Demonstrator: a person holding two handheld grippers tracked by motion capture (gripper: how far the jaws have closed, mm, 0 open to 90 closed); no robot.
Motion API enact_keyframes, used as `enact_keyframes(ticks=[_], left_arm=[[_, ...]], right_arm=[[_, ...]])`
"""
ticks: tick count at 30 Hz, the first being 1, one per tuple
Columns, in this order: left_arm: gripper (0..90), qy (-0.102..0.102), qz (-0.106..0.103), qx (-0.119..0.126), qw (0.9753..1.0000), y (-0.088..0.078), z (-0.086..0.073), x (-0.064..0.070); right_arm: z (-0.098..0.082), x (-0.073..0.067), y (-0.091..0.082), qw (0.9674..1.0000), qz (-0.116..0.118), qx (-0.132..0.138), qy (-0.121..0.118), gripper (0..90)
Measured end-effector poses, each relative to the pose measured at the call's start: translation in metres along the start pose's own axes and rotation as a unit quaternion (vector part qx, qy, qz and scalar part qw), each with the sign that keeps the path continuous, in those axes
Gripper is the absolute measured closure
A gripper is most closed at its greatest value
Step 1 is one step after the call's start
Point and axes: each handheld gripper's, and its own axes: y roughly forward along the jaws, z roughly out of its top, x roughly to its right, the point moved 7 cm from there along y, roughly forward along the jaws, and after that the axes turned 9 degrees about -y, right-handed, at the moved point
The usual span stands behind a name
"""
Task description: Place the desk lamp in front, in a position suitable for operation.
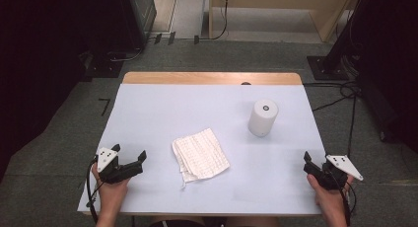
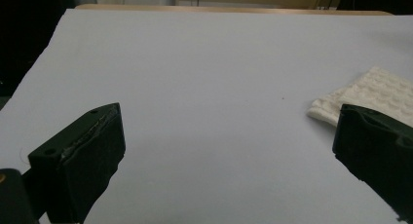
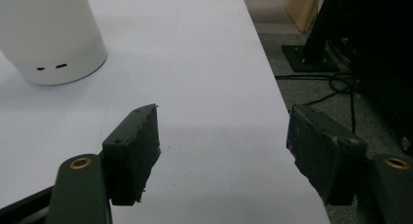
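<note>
A folded white waffle-textured cloth (image 1: 200, 154) lies flat on the pale table (image 1: 197, 108), near its middle front. A white upright cylinder (image 1: 262, 117) stands to its right, farther back. My left gripper (image 1: 129, 152) rests at the front left, held by a hand, jaws wide open and empty. In the left gripper view, the left gripper (image 2: 229, 136) has bare table between its jaws, and the cloth (image 2: 375, 87) lies just beyond the right jaw. My right gripper (image 1: 317, 161) is at the table's front right edge. The right gripper (image 3: 221, 136) is open and empty, with the cylinder (image 3: 48, 34) ahead to the left.
The table's right edge (image 3: 272, 87) runs between the right gripper's jaws, with grey floor, cables (image 3: 336, 83) and a black stand base (image 1: 328, 66) beyond. A wooden strip (image 1: 212, 78) borders the table's far side. Dark equipment stands at the left of the room.
</note>
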Motion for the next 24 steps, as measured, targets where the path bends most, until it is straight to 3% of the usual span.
enact_keyframes(ticks=[1,4,7,8,10,13,15,16,17,20,22,24], left_arm=[[0.0,-0.004,-0.001,0.000,1.0000,0.000,0.000,-0.001],[0.0,-0.016,-0.007,0.003,0.9998,-0.001,0.001,-0.003],[0.0,-0.017,-0.014,-0.004,0.9998,0.001,0.000,-0.002],[0.0,-0.008,-0.012,-0.009,0.9999,0.001,-0.001,0.000],[0.0,0.001,-0.010,-0.010,0.9999,0.001,-0.002,0.001],[0.0,-0.003,-0.012,-0.010,0.9999,0.001,-0.002,0.001],[0.0,-0.010,-0.012,-0.008,0.9998,0.001,-0.001,0.000],[0.0,-0.020,-0.005,-0.007,0.9998,0.002,0.001,-0.003],[0.0,-0.020,-0.005,-0.007,0.9998,0.002,0.001,-0.003],[0.0,-0.045,0.001,-0.001,0.9990,0.003,0.006,-0.007],[0.0,-0.062,-0.018,-0.006,0.9979,0.003,0.009,-0.005],[0.0,-0.057,-0.024,-0.003,0.9981,0.004,0.014,0.000]], right_arm=[[0.001,0.000,-0.001,1.0000,-0.001,0.004,-0.001,27.3],[0.003,-0.007,-0.001,0.9997,0.023,-0.001,-0.004,27.3],[0.013,-0.031,-0.003,0.9979,0.061,0.009,-0.020,27.2],[0.016,-0.039,-0.004,0.9971,0.072,0.013,-0.022,27.0],[0.021,-0.054,-0.005,0.9955,0.087,0.019,-0.033,25.6],[0.027,-0.075,-0.007,0.9934,0.098,0.022,-0.055,24.1],[0.028,-0.082,-0.008,0.9927,0.103,0.022,-0.059,23.9],[0.031,-0.093,-0.009,0.9906,0.116,0.023,-0.069,23.1],[0.033,-0.098,-0.009,0.9896,0.125,0.025,-0.068,23.1],[0.037,-0.109,-0.010,0.9874,0.141,0.025,-0.067,23.1],[0.041,-0.119,-0.010,0.9856,0.152,0.025,-0.071,23.1],[0.045,-0.132,-0.008,0.9845,0.157,0.027,-0.074,23.2]])
